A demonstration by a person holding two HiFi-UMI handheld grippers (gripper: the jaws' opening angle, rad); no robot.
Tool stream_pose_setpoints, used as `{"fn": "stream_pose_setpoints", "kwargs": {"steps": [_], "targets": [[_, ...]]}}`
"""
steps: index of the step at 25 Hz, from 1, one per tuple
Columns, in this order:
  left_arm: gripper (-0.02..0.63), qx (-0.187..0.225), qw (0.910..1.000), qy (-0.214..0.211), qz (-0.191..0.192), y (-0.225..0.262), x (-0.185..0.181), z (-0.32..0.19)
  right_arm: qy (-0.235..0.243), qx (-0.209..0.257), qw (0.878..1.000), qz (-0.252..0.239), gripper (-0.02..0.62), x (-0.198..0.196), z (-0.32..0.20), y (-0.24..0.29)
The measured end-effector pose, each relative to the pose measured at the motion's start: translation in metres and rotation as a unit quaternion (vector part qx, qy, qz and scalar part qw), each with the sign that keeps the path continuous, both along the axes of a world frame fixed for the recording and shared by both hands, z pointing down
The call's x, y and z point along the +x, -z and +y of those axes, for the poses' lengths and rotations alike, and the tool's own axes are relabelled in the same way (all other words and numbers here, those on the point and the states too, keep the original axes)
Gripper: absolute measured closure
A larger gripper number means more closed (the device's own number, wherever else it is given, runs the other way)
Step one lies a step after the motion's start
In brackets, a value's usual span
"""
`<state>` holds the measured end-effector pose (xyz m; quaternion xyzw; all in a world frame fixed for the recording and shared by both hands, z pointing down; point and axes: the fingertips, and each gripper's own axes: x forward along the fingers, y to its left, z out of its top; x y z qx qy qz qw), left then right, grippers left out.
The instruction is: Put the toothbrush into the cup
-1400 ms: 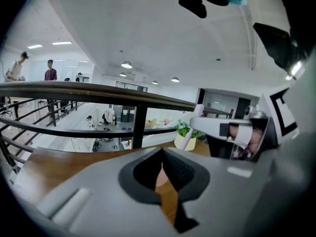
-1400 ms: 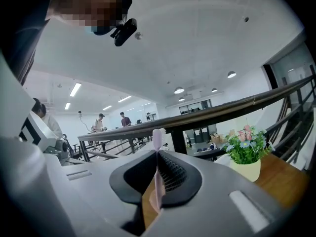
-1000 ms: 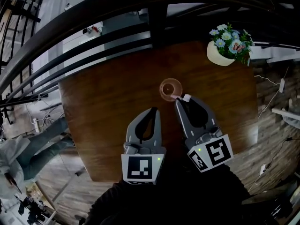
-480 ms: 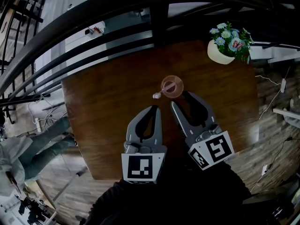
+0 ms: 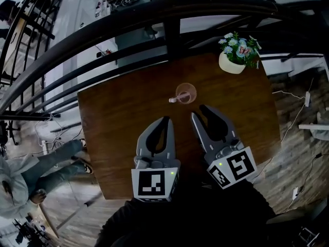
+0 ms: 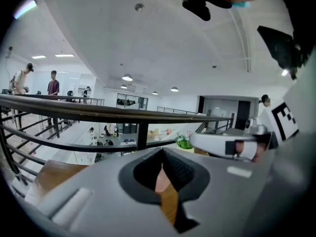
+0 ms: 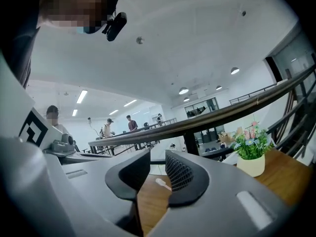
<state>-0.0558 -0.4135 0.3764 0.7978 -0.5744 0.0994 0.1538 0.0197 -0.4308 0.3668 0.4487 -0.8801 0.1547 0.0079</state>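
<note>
Right gripper [image 5: 198, 111]: jaws closing, nothing between them | toothbrush [image 5: 175, 100]: stands tilted in cup [image 5: 186, 92], just beyond the jaw tips, untouched, head leaning left | cup: mid-table [image 5: 118, 122], nearer far edge | left gripper [image 5: 164, 120]: jaws pressed together, empty.

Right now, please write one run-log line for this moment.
toothbrush: in cup | left gripper: shut, empty | right gripper: closing, nothing between

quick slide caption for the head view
Toothbrush in the cup on the table; left gripper shut, right gripper empty, jaws closing, both short of the cup.
</note>
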Motion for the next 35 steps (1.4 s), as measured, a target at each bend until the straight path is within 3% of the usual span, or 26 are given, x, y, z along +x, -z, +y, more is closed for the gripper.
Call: {"fn": "stream_pose_setpoints", "kwargs": {"steps": [7,18,35], "targets": [[0.598,0.061,0.9982,0.003,-0.001,0.047,-0.006,0.046,-0.014,0.05,0.999,0.0,0.594,0.002,0.055,0.046],[0.598,0.13,0.9911,-0.022,-0.013,0.091,0.001,0.093,-0.03,0.106,0.994,0.01,0.595,0.002,0.112,0.089],[0.598,0.148,0.9882,-0.037,-0.015,0.107,0.002,0.1,-0.029,0.132,0.991,0.017,0.595,-0.006,0.119,0.107]]}}
